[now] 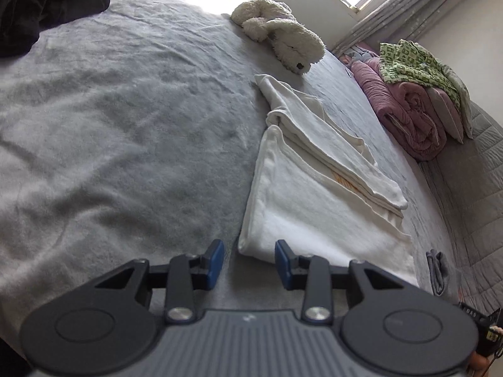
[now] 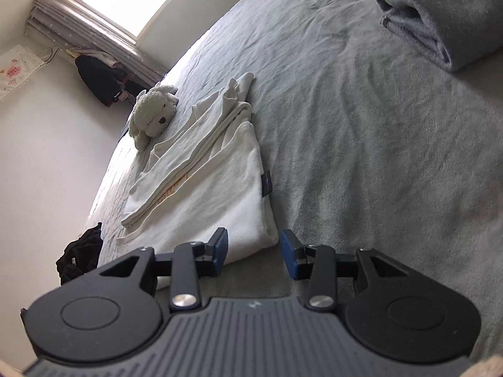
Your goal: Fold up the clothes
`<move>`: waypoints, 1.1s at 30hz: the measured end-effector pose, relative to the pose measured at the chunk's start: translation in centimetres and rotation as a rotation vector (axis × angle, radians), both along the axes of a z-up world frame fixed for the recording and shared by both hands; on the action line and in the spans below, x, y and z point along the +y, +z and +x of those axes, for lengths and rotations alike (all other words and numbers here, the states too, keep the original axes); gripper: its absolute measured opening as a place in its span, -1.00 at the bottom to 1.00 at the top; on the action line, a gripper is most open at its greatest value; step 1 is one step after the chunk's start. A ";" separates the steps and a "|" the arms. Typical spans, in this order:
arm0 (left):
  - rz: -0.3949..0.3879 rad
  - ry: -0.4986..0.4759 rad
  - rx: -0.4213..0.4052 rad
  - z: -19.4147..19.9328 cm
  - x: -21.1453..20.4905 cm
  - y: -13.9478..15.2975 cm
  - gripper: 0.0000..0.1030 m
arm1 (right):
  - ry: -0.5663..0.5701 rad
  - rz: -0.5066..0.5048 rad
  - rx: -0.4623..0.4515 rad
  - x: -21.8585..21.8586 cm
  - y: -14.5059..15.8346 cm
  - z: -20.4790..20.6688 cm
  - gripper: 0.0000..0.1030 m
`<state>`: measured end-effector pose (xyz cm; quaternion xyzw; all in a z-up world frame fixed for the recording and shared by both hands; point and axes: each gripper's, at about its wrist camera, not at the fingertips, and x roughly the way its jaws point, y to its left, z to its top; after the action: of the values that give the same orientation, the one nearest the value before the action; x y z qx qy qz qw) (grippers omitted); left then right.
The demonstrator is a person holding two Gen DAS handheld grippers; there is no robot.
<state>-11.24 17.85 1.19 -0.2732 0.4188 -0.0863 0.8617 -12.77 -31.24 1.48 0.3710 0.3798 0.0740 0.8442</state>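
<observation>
A white garment (image 1: 301,207) lies folded flat on the grey bed cover (image 1: 125,125), its sleeves laid over the body and a bit of orange print showing. My left gripper (image 1: 250,264) hovers at its near corner, open, with nothing pressed between the blue pads (image 1: 217,264). In the right wrist view the same garment (image 2: 213,194) carries a small dark label on its edge. My right gripper (image 2: 254,251) stands open at the other near corner, which pokes into the gap between the fingers without being pinched.
A white plush dog (image 1: 283,31) (image 2: 154,113) lies beyond the garment. A folded grey cloth (image 2: 440,22) rests far right, dark clothes (image 1: 47,6) far left. A rolled pink quilt (image 1: 408,110) with a green patterned cloth (image 1: 415,62) sits beside the bed.
</observation>
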 end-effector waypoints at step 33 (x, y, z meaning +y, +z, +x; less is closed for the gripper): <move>-0.165 0.055 0.051 2.0 0.6 -0.9 -0.81 | -0.116 0.066 -0.050 -0.2 -0.3 -0.3 -0.71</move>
<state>-9.22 18.42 0.33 -0.3567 0.4246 -0.0897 0.8273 -13.05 -31.43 1.17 0.4179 0.3338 0.0466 0.8437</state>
